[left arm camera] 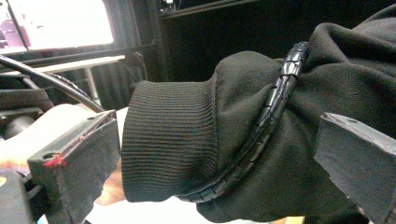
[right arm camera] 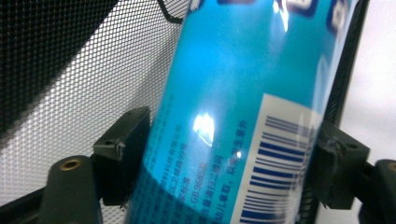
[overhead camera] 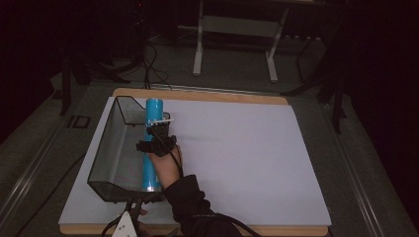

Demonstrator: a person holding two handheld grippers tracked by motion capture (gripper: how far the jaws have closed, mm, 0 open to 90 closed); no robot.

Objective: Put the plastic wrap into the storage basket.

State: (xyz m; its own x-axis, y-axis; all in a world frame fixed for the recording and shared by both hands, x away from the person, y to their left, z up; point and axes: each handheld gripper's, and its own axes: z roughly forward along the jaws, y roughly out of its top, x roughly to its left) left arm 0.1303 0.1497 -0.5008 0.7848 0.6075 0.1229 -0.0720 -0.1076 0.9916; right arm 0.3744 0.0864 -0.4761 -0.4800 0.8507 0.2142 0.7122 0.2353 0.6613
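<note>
A blue can (overhead camera: 153,143) is lying lengthwise along the right-hand wall of a black mesh basket (overhead camera: 111,148), its far end rising past the basket's rim. The basket is sitting at the left side of a white sheet (overhead camera: 237,158) that is covering the wooden table (overhead camera: 197,94). The right gripper (overhead camera: 157,139) is pinching the can across its body, with the person's right hand (overhead camera: 167,168) wrapped behind it. The right gripper view is giving what the high view cannot: both pads are pressing the can's (right arm camera: 243,116) glossy sides, a barcode and small print are showing on its label, and the mesh (right arm camera: 70,74) is running close behind. The left gripper (overhead camera: 129,217) is sitting at the table's near edge; from above I cannot tell its state. Its own view is showing the jaws spread wide, with the black sleeve (left arm camera: 224,140) and a ribbed cable (left arm camera: 275,102) crossing between them.
</note>
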